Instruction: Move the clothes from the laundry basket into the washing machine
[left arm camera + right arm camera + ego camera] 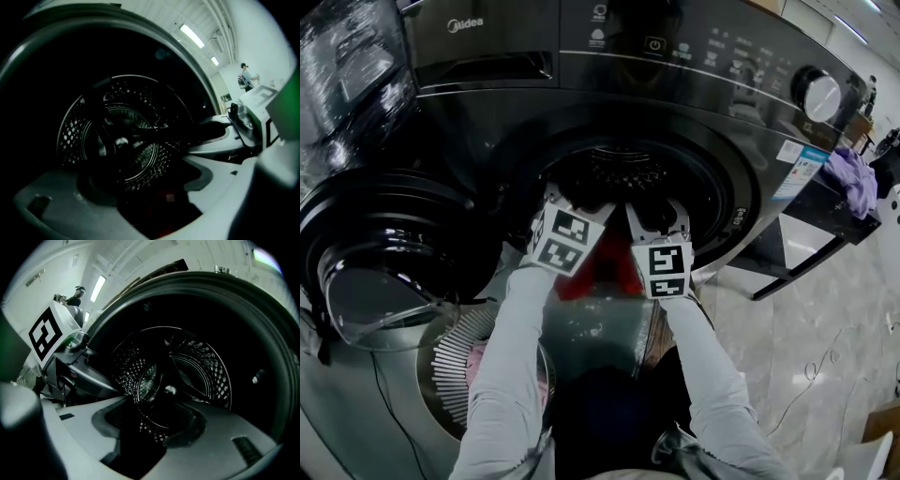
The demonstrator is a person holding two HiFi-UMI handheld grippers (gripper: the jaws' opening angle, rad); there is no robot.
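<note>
Pale grey sleeves (511, 375) run up from six o'clock of the head view to the round mouth of the black front-loading washing machine (487, 103). Each hand carries a tong with a white marker cube. The left gripper (574, 208) and the right gripper (661, 217) sit side by side, their tips past the door ring and into the dark perforated steel drum (623, 169). A red piece of cloth (586, 279) shows just under and between them, on the lip of the opening. At nine o'clock the round glass-fronted door (375, 253) hangs open. At seven o'clock stands the white slatted laundry basket (450, 375) with pink fabric (475, 364) inside it. At three o'clock a purple cloth (853, 178) lies on a black table (834, 220).

In the left gripper view the jaws stand well apart and the pads press on nothing. The drum's holed back wall fills the gap. The red piece of cloth lies dim at six o'clock, low between the jaws. The right gripper shows at three o'clock.

In the right gripper view the jaws are wide too, with only the drum ahead between them. The left gripper's marker cube sits at nine o'clock.
</note>
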